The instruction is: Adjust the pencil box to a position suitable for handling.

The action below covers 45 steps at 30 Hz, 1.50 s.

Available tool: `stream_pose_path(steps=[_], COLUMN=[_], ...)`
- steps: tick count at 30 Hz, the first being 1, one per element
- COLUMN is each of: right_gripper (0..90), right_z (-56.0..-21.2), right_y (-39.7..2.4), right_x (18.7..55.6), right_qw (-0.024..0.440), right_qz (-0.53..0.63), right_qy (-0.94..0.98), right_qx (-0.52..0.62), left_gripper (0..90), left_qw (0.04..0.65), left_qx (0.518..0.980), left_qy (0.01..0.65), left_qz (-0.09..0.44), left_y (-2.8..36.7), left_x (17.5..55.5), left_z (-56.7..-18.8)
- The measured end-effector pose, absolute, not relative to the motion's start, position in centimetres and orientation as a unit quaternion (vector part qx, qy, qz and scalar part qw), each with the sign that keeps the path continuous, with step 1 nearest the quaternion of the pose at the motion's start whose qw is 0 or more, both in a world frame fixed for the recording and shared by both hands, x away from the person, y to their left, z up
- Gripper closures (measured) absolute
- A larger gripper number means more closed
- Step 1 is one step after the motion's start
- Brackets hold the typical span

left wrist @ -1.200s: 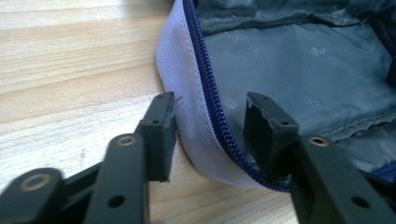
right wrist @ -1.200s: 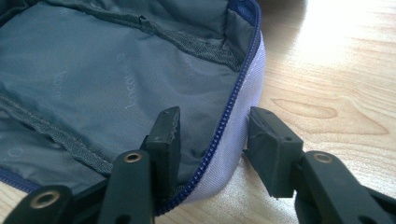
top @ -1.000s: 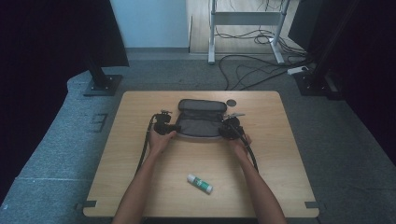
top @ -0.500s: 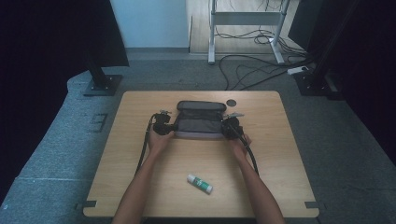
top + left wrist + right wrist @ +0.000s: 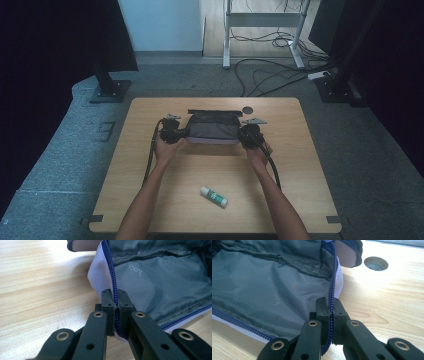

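An open pouch (image 5: 212,131) lies on the wooden surface (image 5: 150,200), toward its far edge, with a claw at each end. The left claw (image 5: 115,302) is clenched on the pouch's left rim, its two black jaws pinching the blue zipper (image 5: 113,280) and the pale fabric beside it. The right claw (image 5: 330,306) is clenched on the pouch's right rim in the same way, the zipper (image 5: 333,272) running up between its jaws. In the high view the left claw (image 5: 181,134) and right claw (image 5: 241,135) sit just beside the pouch's ends, each held in a hand. The grey lining gapes between them; the pouch seems raised a little off the surface, though that is hard to tell. A glue stick (image 5: 214,196) lies well nearer the person than the pouch. A round hole (image 5: 375,263) in the surface is just beyond the pouch's right end.
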State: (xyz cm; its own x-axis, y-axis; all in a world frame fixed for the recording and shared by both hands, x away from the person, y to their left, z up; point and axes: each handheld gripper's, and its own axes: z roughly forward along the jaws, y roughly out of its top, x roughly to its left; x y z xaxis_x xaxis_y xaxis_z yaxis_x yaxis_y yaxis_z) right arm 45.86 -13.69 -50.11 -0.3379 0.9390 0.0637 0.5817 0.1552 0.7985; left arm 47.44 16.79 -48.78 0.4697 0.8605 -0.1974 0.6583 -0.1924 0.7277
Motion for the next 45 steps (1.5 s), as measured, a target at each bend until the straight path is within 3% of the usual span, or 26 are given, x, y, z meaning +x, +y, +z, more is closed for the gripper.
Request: stream_pose_path(steps=[18, 45], right_gripper=[86.3, 86.4], right_z=[-47.6, -46.8], right_y=[-13.3, -13.0], right_x=[43.8, 39.6], right_qw=[0.24, 0.243], right_qz=[0.409, 0.425], right_qy=[0.724, 0.734], right_qx=[0.501, 0.47], left_gripper=[87.0, 87.0], left_qw=[0.413, 0.422], left_qx=[0.76, 0.766], left_qy=[0.485, 0.471], left_qz=[0.13, 0.117], left_y=[18.0, 19.0], left_x=[45.4, 41.7], left_z=[-46.6, -46.8])
